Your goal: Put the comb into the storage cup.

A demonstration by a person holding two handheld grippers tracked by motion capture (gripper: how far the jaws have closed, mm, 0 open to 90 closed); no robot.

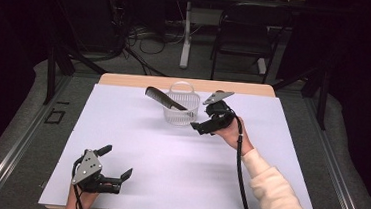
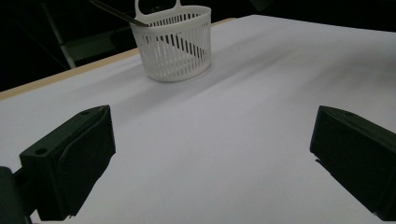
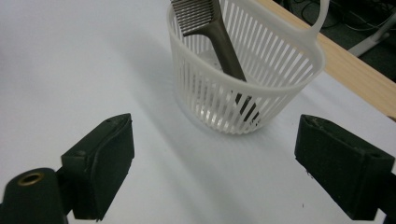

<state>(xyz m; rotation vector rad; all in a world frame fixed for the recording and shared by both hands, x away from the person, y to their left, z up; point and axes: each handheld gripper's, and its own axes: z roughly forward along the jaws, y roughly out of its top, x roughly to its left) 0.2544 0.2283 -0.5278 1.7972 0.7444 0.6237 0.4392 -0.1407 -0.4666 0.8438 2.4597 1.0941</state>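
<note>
**Comb standing in the basket, both grippers open**

Comb [image 1: 164,98] is leaning in the white basket [image 1: 179,115] near the table's [image 1: 179,159] far edge, teeth end jutting out to the left in the high view. The right gripper [image 1: 197,127] is hovering just beside the basket, jaws apart and empty. The left gripper [image 1: 117,163] is resting near the front edge, jaws spread.

Left gripper view: the basket [image 2: 173,46] is sitting well ahead of wide, empty jaws.

Right gripper view: the comb [image 3: 219,32] is slanting handle-down inside the basket [image 3: 247,93], beyond parted jaws.

Comb [image 3: 219,35] leaning in white basket [image 3: 280,88], beyond spread tool [image 3: 212,172]
</note>
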